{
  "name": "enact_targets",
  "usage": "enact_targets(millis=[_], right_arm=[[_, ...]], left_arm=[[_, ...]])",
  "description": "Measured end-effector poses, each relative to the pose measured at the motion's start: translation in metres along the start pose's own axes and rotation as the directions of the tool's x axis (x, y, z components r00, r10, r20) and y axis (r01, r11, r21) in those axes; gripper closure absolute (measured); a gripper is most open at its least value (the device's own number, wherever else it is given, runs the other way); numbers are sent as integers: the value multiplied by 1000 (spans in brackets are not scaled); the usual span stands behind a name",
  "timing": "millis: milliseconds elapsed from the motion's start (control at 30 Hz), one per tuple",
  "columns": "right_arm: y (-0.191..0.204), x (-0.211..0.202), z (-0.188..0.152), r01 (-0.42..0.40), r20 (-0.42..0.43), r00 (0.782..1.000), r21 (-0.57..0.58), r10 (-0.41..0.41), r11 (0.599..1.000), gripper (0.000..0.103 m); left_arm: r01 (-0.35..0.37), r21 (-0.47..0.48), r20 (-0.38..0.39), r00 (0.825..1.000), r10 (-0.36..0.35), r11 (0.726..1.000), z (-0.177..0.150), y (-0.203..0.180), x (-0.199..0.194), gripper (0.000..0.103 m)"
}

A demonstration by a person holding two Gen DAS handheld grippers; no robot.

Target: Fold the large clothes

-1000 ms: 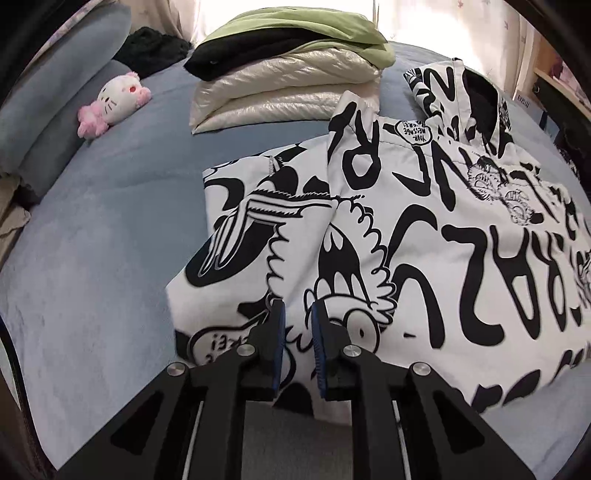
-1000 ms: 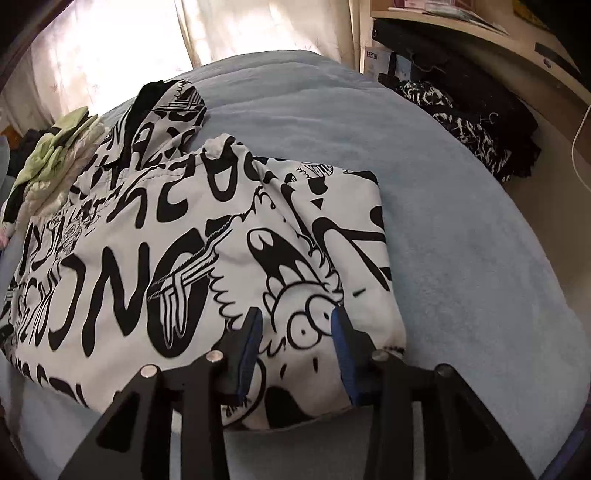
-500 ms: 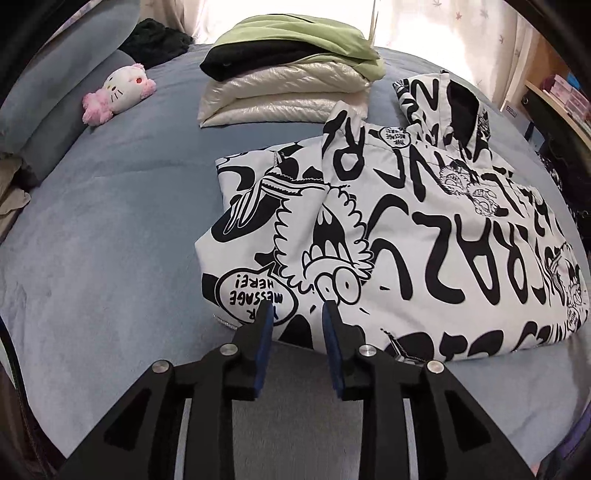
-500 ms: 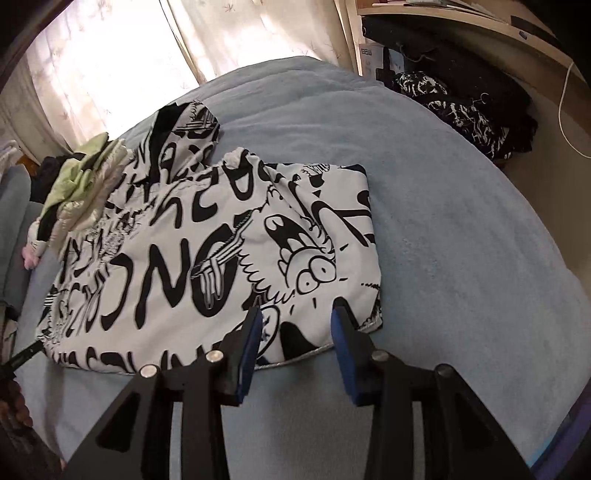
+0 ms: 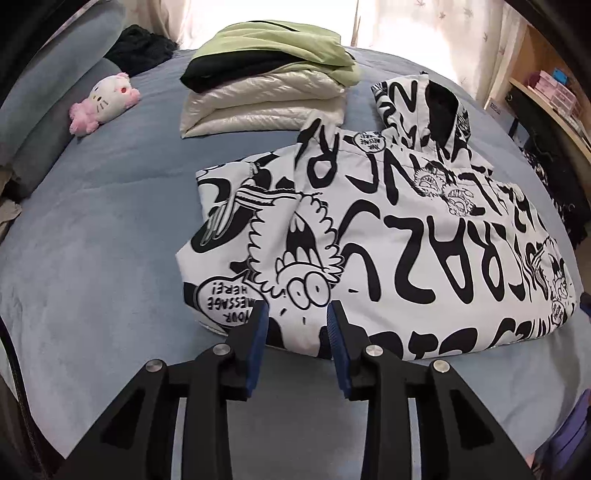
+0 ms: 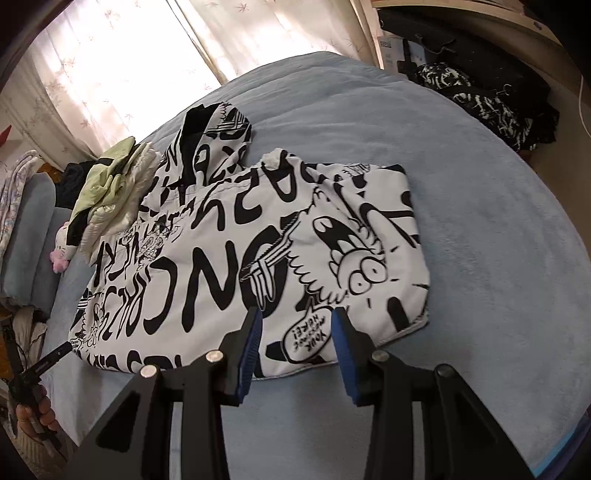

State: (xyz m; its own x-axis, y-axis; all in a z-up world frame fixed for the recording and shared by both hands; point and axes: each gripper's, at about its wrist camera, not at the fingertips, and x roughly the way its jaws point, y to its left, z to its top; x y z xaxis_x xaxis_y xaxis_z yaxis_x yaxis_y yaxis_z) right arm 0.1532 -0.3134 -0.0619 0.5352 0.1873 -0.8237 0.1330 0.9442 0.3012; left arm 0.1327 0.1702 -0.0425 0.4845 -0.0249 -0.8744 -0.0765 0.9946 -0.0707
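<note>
Blue-grey bedding covers the bed (image 5: 110, 229) that fills both views, lit from curtained windows behind. Nearest the left wrist camera, the left gripper (image 5: 297, 325) hangs above the near hem of the hooded jacket (image 5: 388, 236); its jaws are opening, the blue pads stand apart, and no cloth is pinched between them. Nearest the right wrist camera, the right gripper (image 6: 295, 328) hovers over the same hem at the other end, jaws parted and clear of the fabric. At the lower left edge of the right view, a hand (image 6: 35, 415) holds the handle of the other gripper.

The jacket, white with black cartoon lettering and faces, lies flat on the bed in a broad rectangle, with both sleeves folded in over the body. A speech bubble print (image 5: 225, 301) sits close to the left gripper's left finger. The hood (image 5: 424, 107) lies at the jacket's far side, its black lining showing.

Beyond the jacket, a stack of folded clothes (image 5: 266, 77) rests on the bed: cream quilted garments below, a black layer, and a pale green one on top. Left of the stack lies a pink and white plush toy (image 5: 105, 101), beside a grey pillow (image 5: 55, 92). In the right view, dark patterned clothing (image 6: 491, 99) is heaped off the bed's far right edge, below a wooden shelf (image 6: 517, 14).
</note>
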Motion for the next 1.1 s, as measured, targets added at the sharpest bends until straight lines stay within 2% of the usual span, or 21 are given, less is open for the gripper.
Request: enact_targets(millis=[200, 300, 533, 600, 733, 833, 1000, 1100], right_arm=[[14, 16, 16, -15, -19, 1000, -20, 14, 1000, 64], [23, 24, 38, -22, -15, 1000, -31, 21, 999, 64], [52, 38, 120, -39, 24, 999, -77, 41, 996, 63], [62, 47, 146, -45, 35, 998, -88, 48, 995, 50], [78, 79, 204, -66, 47, 996, -65, 69, 996, 45], [86, 113, 241, -112, 36, 993, -19, 112, 994, 45], [89, 190, 293, -184, 8, 983, 91, 184, 979, 45], [93, 231, 312, -207, 0, 978, 114, 208, 972, 45]], left_arm=[[14, 69, 2, 1000, -14, 997, 22, -24, 5, 71], [8, 121, 10, 1000, -9, 993, 51, -40, 11, 71], [-13, 239, 74, 997, -5, 971, 160, -103, 27, 71], [-20, 262, 79, 997, -1, 965, 195, -123, 40, 71], [-52, 275, 72, 997, 34, 960, 266, -164, 84, 71], [-65, 260, 55, 997, 53, 963, 300, -185, 123, 71], [-106, 251, 2, 994, 108, 962, 327, -202, 197, 71], [-129, 249, -40, 989, 144, 960, 333, -200, 236, 70]])
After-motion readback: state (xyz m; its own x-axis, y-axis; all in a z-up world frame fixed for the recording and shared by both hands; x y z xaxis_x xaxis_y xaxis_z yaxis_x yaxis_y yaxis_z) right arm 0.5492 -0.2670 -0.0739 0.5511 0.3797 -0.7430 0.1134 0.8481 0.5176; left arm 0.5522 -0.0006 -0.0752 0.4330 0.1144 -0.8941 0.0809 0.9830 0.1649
